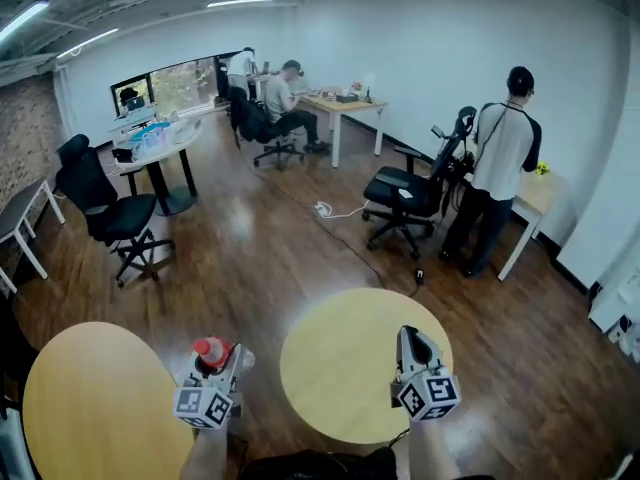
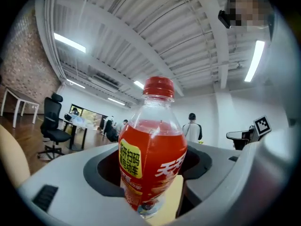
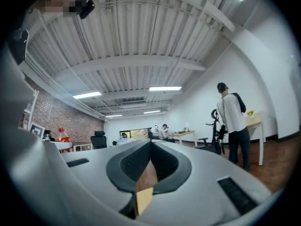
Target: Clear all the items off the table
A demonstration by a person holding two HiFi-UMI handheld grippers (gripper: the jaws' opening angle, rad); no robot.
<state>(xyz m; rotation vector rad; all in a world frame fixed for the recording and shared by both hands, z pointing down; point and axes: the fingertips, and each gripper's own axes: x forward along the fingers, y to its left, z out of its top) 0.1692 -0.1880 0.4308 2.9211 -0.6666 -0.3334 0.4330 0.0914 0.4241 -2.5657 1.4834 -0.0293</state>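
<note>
A clear bottle of red drink (image 1: 211,350) with a red cap stands upright between the jaws of my left gripper (image 1: 213,365), which is shut on its lower body. In the head view it hangs over the gap between two round yellow tables. In the left gripper view the bottle (image 2: 153,149) fills the middle, its red label with white characters and a yellow patch between the grey pads (image 2: 101,166). My right gripper (image 1: 411,341) hovers over the middle round table (image 1: 340,368), shut and empty (image 3: 149,161). Far left in the right gripper view, the bottle (image 3: 63,135) shows small.
A second round yellow table (image 1: 90,408) lies at the lower left. A person (image 1: 503,163) stands by a desk at the right, next to a black office chair (image 1: 405,193). Another black chair (image 1: 110,213) stands at the left. A white cable (image 1: 335,211) lies on the wooden floor.
</note>
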